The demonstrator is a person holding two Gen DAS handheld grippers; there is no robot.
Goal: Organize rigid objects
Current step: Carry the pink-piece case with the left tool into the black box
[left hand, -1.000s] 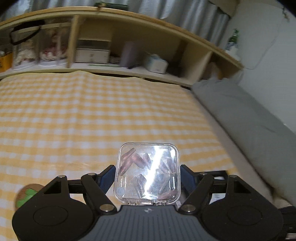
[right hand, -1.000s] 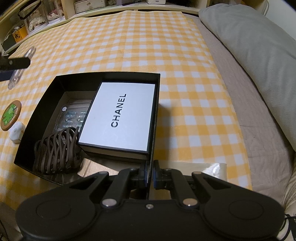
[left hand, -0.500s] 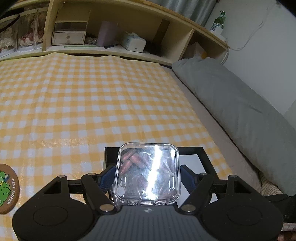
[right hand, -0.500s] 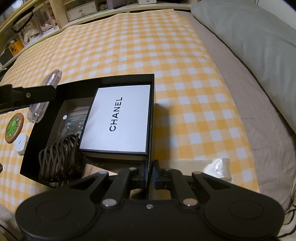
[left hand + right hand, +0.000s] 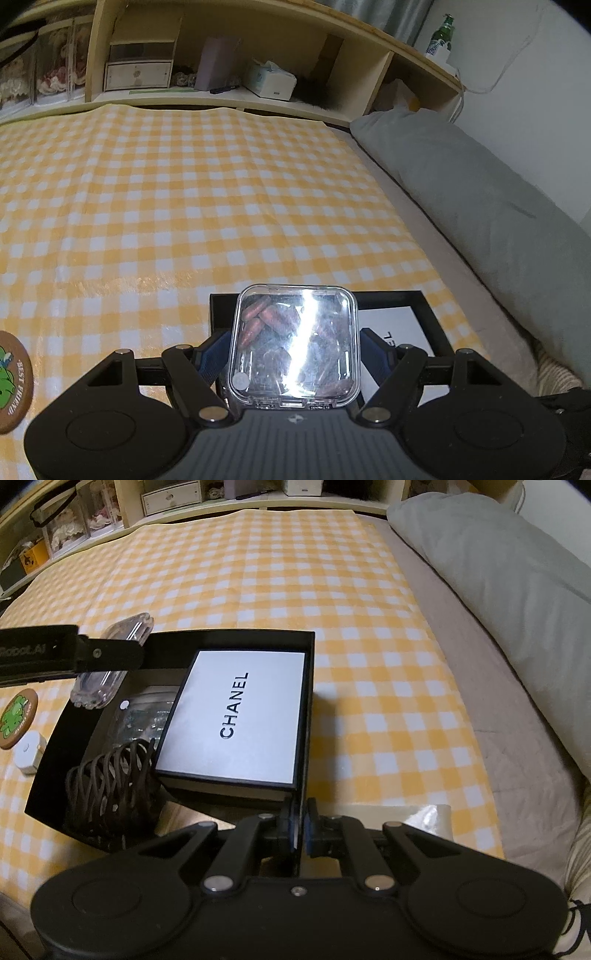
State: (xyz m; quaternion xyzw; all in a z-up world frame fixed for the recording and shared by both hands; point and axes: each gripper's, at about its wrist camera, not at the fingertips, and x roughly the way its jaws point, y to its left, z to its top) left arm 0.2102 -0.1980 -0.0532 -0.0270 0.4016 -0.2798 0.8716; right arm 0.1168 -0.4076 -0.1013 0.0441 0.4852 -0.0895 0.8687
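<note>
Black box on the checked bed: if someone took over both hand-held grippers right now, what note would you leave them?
Left hand-held gripper: shut on the clear square plastic case of brownish pieces, held over the open black cardboard box's left end.
Right hand-held gripper: shut on the box's near wall, steadying it.
Already inside: white lettered box, brown coiled cord, another clear case.
Left: set the case in; round green-and-brown coaster and small white cube lie outside.

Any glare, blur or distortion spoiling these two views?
Left wrist view: a bright glare streak crosses the clear case, hiding some contents; the shelf bows from fisheye. Right wrist view: evenly lit, sharp, the box lettering readable.
</note>
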